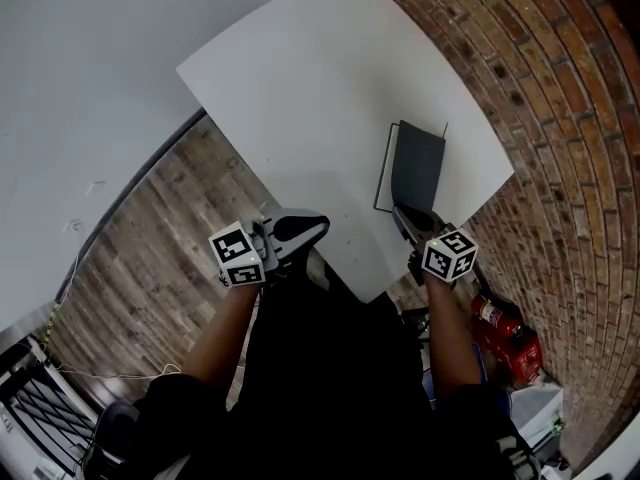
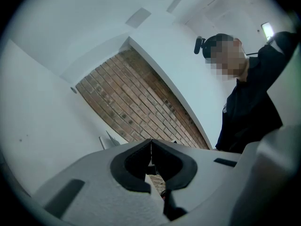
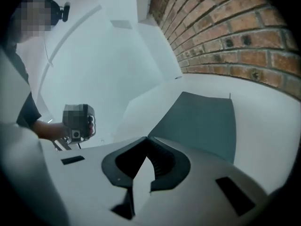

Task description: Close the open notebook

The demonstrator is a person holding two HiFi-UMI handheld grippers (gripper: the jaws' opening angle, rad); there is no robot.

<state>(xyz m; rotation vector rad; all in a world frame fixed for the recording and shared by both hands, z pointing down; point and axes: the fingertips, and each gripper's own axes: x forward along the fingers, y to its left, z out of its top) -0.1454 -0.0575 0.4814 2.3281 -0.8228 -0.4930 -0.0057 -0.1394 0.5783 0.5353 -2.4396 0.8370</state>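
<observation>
**Both grippers shut and empty, notebook flat on the table**

The notebook [image 1: 417, 168] lies flat on the white table [image 1: 320, 88], on the right part of it, close to the edge that faces the brick wall [image 1: 560, 98]. Its dark grey cover is on top and no open pages are seen. In the right gripper view the same dark cover [image 3: 202, 121] lies just ahead of the jaws, and the white table surface shows around it.

The right gripper [image 1: 400, 211] is at the near end of the notebook and points down toward it. In the right gripper view its 2 jaws meet at the tips [image 3: 146, 140], with nothing between them. Whether the tips touch the cover, I cannot tell.

The left gripper [image 1: 315, 226] is at the near edge of the table, well apart from the notebook, and points about level. In the left gripper view its 2 jaws [image 2: 151, 142] are pressed together and hold nothing.

Under the table is a wooden floor [image 1: 160, 238]. A red object [image 1: 505, 328] lies on the ground at the right, near the wall.
</observation>
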